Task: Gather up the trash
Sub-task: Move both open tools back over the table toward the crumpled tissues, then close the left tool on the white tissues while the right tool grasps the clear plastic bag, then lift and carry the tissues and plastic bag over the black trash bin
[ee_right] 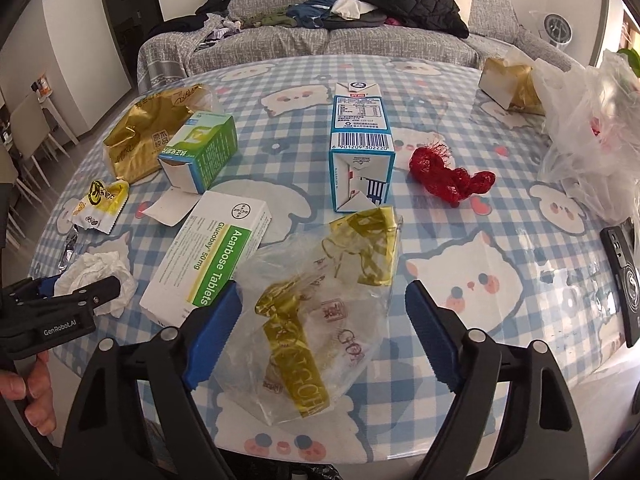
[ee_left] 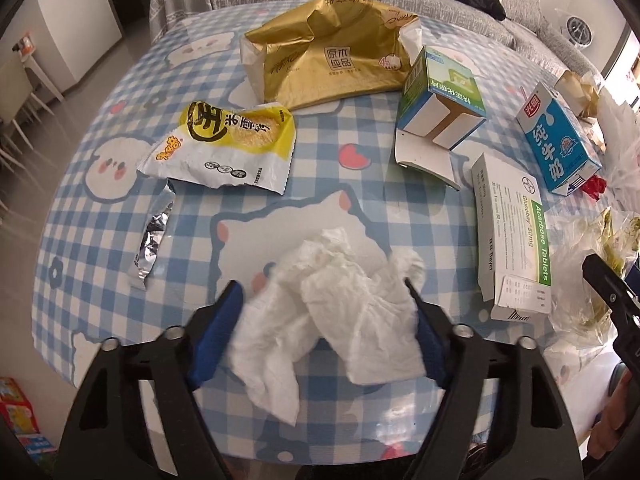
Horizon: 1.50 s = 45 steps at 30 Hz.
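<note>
A crumpled white tissue (ee_left: 332,304) lies on the checked table between the wide-open fingers of my left gripper (ee_left: 324,292); it also shows in the right wrist view (ee_right: 98,276). A clear plastic wrapper with gold print (ee_right: 316,312) lies between the open fingers of my right gripper (ee_right: 322,292). Other trash on the table: a white Acarbose tablet box (ee_right: 212,256), a blue milk carton (ee_right: 360,148), a green-and-white box (ee_right: 200,152), a gold bag (ee_left: 328,48), a yellow snack wrapper (ee_left: 224,144), a foil scrap (ee_left: 154,240) and a red net (ee_right: 448,176).
A thin plastic bag (ee_right: 592,128) sits at the table's right edge, with a gold-and-white pack (ee_right: 508,80) behind it. A black device (ee_right: 624,276) lies at the near right. A grey sofa (ee_right: 360,40) with clothes stands beyond the table.
</note>
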Available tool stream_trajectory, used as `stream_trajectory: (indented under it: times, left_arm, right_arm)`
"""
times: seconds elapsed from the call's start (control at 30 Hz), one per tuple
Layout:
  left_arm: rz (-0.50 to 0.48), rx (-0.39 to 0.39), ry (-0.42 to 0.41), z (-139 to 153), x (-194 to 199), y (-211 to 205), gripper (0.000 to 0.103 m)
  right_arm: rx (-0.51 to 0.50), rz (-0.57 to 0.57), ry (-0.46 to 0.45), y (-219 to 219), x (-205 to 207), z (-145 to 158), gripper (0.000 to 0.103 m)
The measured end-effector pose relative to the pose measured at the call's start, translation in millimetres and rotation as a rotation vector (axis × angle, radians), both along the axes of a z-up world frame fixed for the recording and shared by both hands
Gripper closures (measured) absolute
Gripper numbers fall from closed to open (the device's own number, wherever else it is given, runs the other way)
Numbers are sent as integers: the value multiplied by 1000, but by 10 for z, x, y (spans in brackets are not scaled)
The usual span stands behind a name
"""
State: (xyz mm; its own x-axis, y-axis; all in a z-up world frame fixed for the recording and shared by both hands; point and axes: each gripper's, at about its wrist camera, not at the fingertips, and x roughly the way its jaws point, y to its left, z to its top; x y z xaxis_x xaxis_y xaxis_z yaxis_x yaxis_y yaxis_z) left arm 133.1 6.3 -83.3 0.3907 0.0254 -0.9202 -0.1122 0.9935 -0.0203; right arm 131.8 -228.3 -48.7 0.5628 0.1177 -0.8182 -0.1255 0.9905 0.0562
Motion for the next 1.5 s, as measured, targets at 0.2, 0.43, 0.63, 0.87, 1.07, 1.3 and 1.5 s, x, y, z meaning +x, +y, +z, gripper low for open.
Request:
stream_trajectory:
  times: [0.2,0.43,0.63,0.87,1.07,1.3,1.5]
  left_arm:
    - [4,3,4,1,-22,-15,60]
    - [-13,9,-2,22,-70,-47,87]
    - [-21,-9,-22,77,-155,-60,91]
    - [-25,-13,-57,226,-337,-43,91]
    - [-43,0,-86,357,-568,-59,91]
    - [-65,-40,-119,483,-1055,-128,91]
    - [-62,-71,-135,475,-1450,-175,91]
  right_arm:
    - [34,19,16,14,25,-32,35]
    - [58,34,40,48,39,-79,50]
    - [54,13,24,22,-6,-46,68]
    - [67,-10,-14,-92,-141,88,69]
    - [78,1,-63,-119,-424,238,69]
    - [112,36,-84,-1,-872,356,69]
    - [99,88,-98,186,-1222,381,69]
